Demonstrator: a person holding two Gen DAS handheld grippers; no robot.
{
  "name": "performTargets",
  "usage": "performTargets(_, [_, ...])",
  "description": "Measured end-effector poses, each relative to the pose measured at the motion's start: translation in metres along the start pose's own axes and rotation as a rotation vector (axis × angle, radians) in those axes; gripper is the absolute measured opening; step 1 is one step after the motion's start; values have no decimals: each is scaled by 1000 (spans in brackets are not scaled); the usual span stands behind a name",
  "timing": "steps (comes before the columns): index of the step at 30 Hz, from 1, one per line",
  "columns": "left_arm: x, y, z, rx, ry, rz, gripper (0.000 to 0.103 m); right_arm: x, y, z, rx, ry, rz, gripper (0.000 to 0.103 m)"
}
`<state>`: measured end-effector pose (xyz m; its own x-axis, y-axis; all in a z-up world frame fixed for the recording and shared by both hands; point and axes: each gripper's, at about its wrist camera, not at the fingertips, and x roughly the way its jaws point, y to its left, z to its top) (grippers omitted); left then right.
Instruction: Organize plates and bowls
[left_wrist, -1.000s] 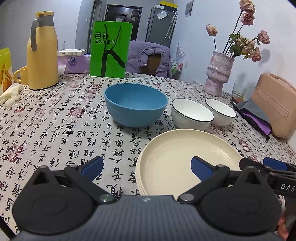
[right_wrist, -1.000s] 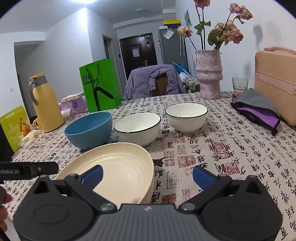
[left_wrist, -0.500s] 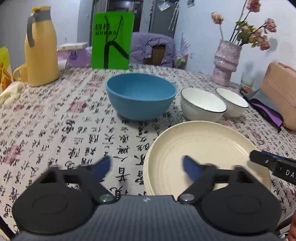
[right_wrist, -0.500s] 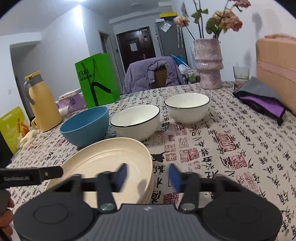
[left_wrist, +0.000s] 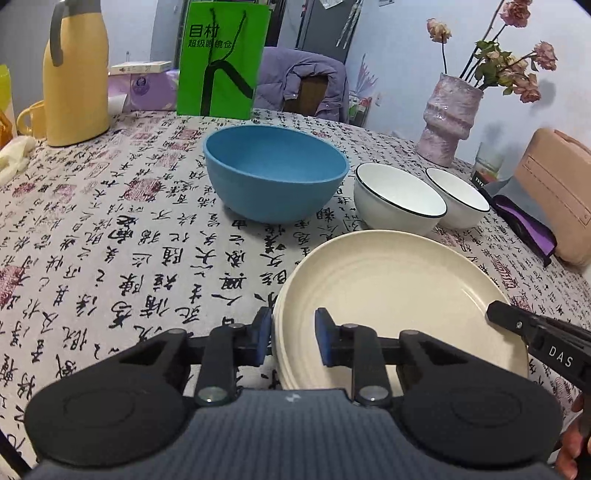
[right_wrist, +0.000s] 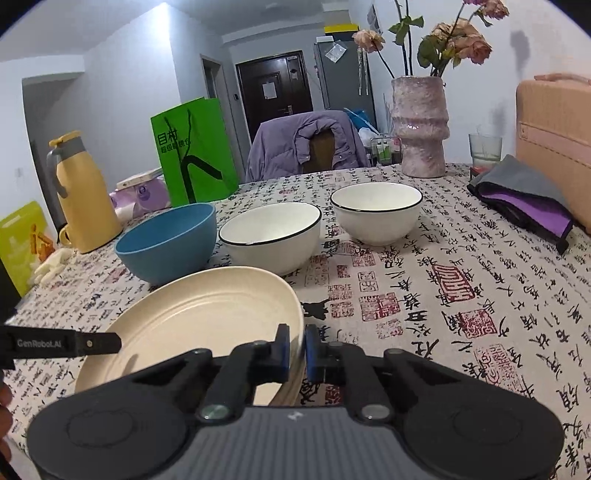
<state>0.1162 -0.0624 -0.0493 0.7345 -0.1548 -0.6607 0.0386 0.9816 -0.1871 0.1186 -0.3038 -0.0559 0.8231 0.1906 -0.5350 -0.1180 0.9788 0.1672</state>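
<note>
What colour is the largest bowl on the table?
Blue; the largest bowl shows best in the left wrist view.

Even indoor light, fisheye-warped edges

Matt cream plates; glossy white bowl.

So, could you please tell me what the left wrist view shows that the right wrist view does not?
Only the left wrist view: the left tongs closing astride the cream plate stack's left rim. Only the right wrist view: the right tongs shut on the stack's right rim, plus the dark door. Both: the blue bowl, two black-rimmed white bowls, yellow jug, green bag.
</note>
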Motion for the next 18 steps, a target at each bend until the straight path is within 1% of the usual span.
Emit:
performTargets(6, [-2, 3, 1, -23, 7, -10, 26, 1, 6, -1, -36, 1, -22, 8])
performTargets(12, [-2, 6, 2, -40, 12, -14, 26, 4, 17, -2, -111, 8, -58, 11])
performTargets(18, [-1, 6, 3, -45, 14, -14, 26, 6, 19, -2, -128, 6, -65, 11])
